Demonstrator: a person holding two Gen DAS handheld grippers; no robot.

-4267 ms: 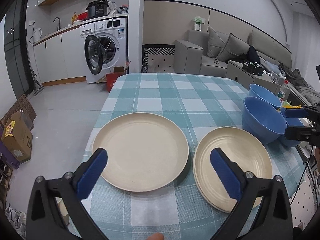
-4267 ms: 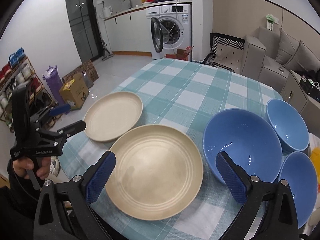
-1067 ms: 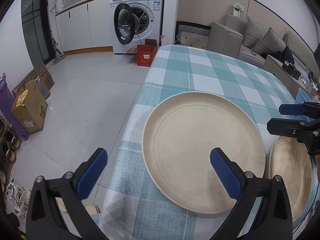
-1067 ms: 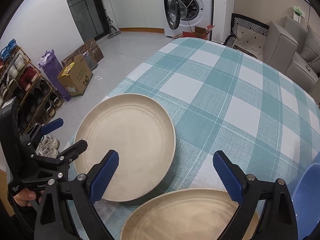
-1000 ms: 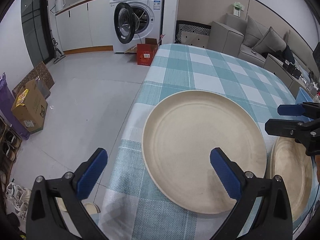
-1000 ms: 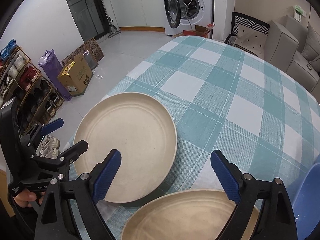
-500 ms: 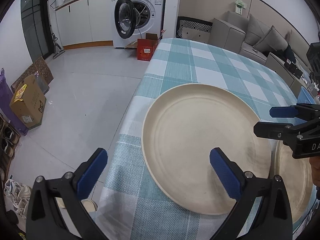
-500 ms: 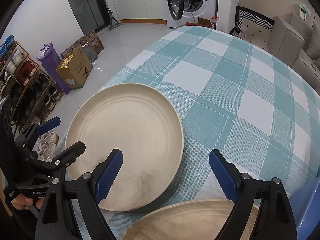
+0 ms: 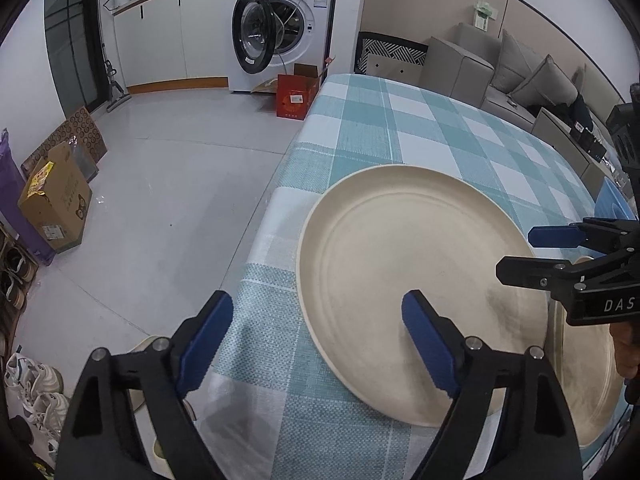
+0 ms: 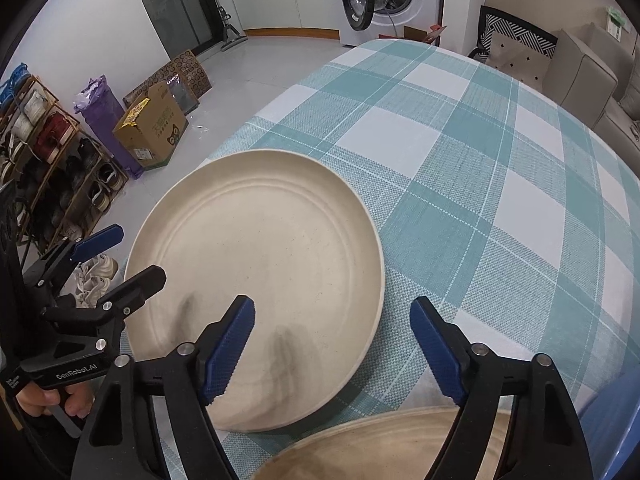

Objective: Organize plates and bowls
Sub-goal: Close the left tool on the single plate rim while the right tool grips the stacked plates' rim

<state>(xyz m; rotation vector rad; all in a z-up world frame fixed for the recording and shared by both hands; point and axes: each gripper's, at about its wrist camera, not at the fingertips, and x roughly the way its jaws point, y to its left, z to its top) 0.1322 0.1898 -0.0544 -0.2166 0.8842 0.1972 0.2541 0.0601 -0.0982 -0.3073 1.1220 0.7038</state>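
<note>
checked teal-and-white cloth covers the desk (image 10: 500, 152), and both pairs of tongs now hang low over its near left corner, much closer to the cream plate than a second ago. the left tongs (image 9: 316, 332) are spread wide with nothing held; one blue pad sits over the cloth by the desk edge and the other over the plate's near inner floor. the right tongs (image 10: 332, 340) are just as wide and just as bare, one pad above the plate's near right rim, the other over cloth beside it. whether any pad touches the plate i cannot tell.

over the last few seconds both views have swung away from the blue bowls and closed in on this one plate, which has grown to fill each picture. i judge that the plate is about to be gripped from two sides, probably to be stacked with its twin, and that no stacking is done yet.

the large plate (image 10: 260, 280) lies flat near the desk's left edge, round, pale cream, matte, with a raised rim and faint concentric rings on its floor; grey smudges near the tongs look like their shadows. the second plate (image 10: 380, 444), the same colour, lies just beside it on the near right, its edge only partly seen. a sliver of blue bowl (image 9: 614, 202) shows past the right tongs in the left view.
</note>
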